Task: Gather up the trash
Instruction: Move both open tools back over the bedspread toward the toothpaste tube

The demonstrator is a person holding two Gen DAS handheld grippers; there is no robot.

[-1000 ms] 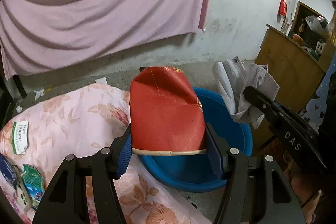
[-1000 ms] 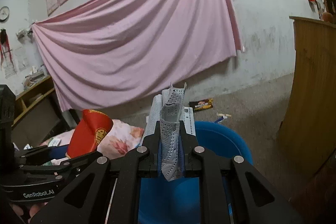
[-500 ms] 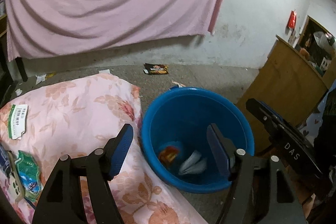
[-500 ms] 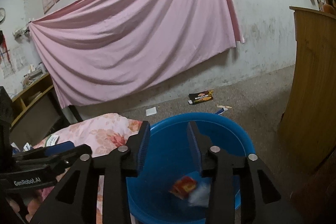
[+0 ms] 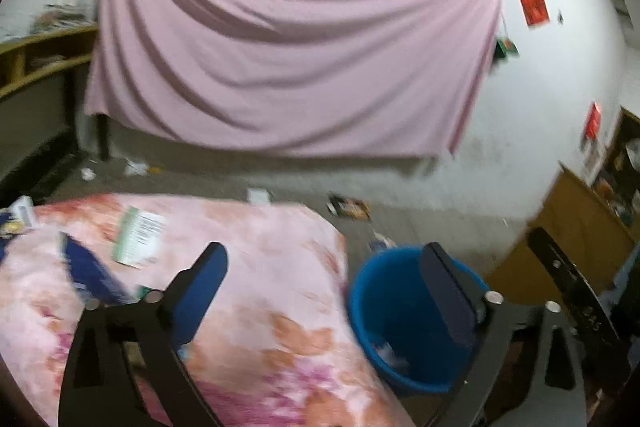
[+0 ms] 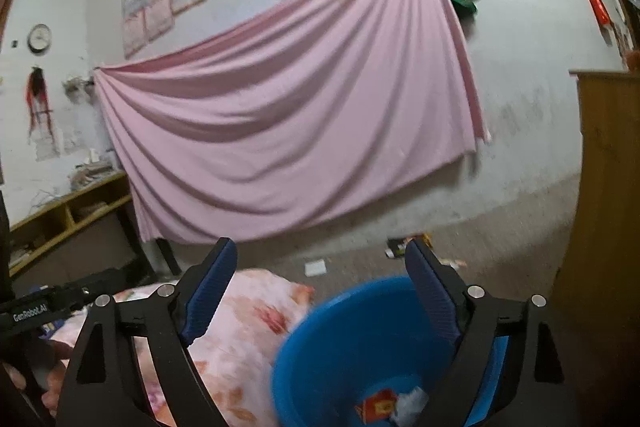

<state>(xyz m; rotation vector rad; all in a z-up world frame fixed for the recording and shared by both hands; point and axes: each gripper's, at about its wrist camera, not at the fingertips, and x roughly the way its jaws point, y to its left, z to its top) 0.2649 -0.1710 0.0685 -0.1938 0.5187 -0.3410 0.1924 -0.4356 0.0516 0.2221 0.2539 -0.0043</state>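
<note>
A blue plastic bucket [image 5: 384, 291] [image 6: 344, 339] stands on the floor beside the floral-covered table [image 5: 272, 307]. At its bottom lie a red packet [image 6: 378, 407] and crumpled white paper [image 6: 408, 403]. My left gripper [image 5: 324, 267] is open and empty, above the table's right edge next to the bucket. My right gripper [image 6: 320, 263] is open and empty, above the bucket's near rim. On the table's left lie a green-and-white wrapper [image 5: 138, 237] and a dark blue packet [image 5: 92, 271]. The left view is blurred.
A pink sheet [image 6: 288, 131] hangs on the far wall. Litter lies on the floor, including a dark snack packet [image 5: 348, 207] and white scraps [image 5: 136, 167]. A wooden cabinet [image 6: 604, 227] stands right of the bucket. Shelves [image 6: 60, 219] run along the left wall.
Both grippers opened and dropped the red packet and the white paper into the bucket. Since then the left gripper swung left over the table, and the right one opened wider and rose.
</note>
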